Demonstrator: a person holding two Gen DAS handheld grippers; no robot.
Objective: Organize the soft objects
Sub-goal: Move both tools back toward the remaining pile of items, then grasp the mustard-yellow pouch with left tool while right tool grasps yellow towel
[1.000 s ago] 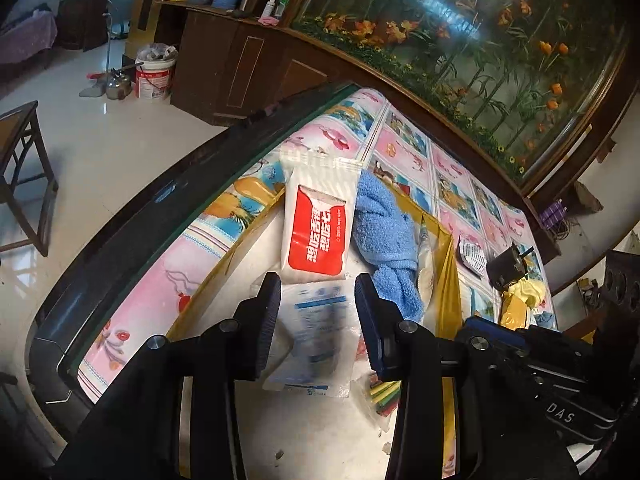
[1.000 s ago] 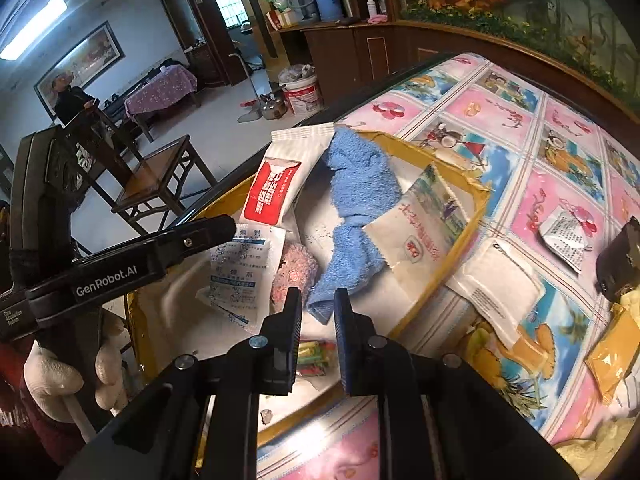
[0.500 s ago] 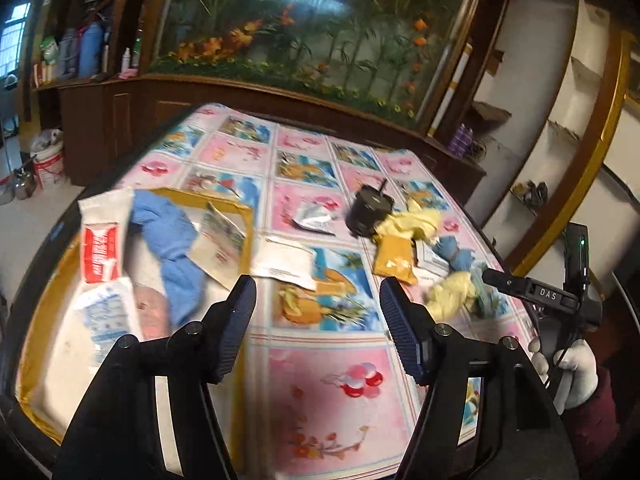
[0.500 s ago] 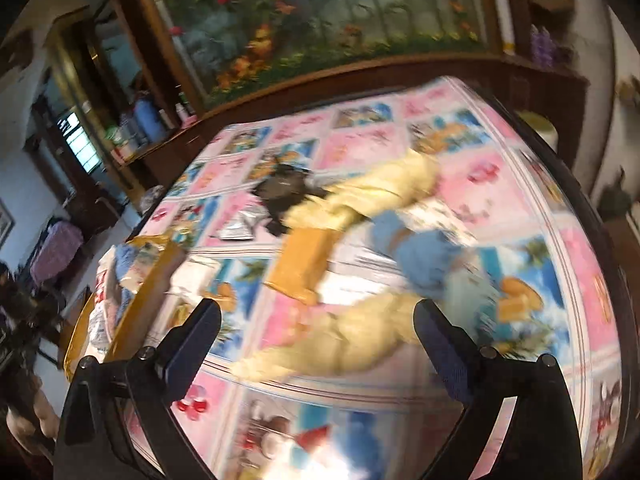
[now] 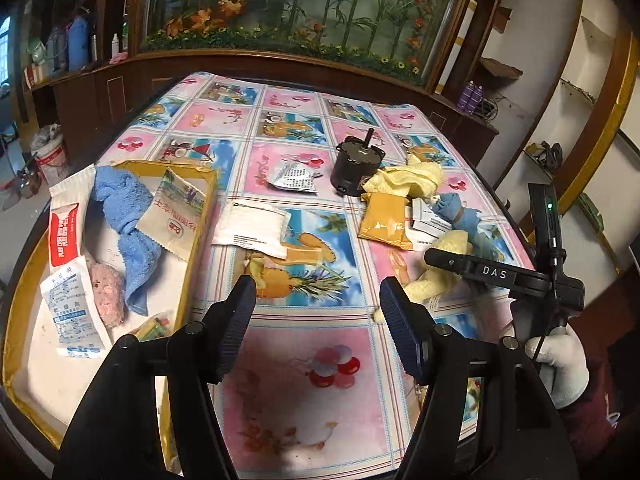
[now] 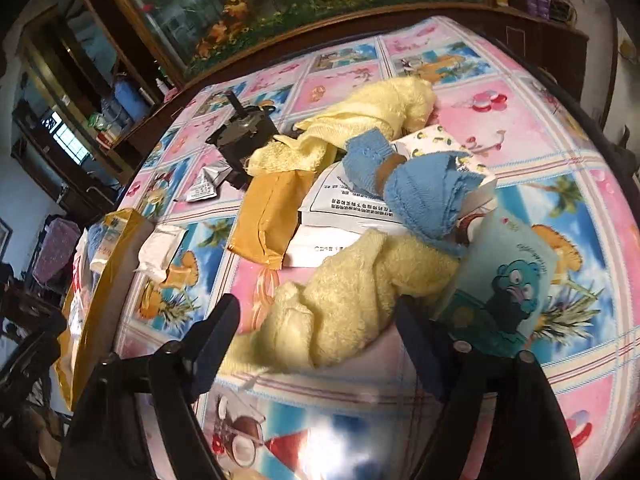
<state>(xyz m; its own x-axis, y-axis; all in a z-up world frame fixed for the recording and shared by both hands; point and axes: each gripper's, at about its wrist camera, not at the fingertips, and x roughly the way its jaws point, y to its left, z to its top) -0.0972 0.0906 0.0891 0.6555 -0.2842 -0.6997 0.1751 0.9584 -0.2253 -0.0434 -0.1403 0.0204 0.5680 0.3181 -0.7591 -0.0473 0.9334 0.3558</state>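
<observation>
A yellow-rimmed tray (image 5: 202, 216) at the left holds a blue towel (image 5: 124, 216), a pink fluffy ball (image 5: 106, 292) and several packets. My left gripper (image 5: 318, 320) is open and empty above the tablecloth, right of the tray. My right gripper (image 6: 316, 336) is open, its jaws on either side of a pale yellow towel (image 6: 352, 300) on the table; the frames do not show whether they touch it. Behind that towel lie a blue cloth (image 6: 424, 184), a second yellow towel (image 6: 360, 120), an orange packet (image 6: 268, 216) and white packets (image 6: 344, 204).
A black cylindrical motor (image 5: 354, 166) stands mid-table beside a silver sachet (image 5: 294, 176). A white packet (image 5: 252, 228) lies right of the tray. A teal cartoon pouch (image 6: 508, 276) sits by my right finger. The table edge and a dark wooden cabinet run behind.
Both grippers left the tray and swung right. The right gripper opened wide and came down around the pale yellow towel. The left gripper opened wider and hangs over the tablecloth.
</observation>
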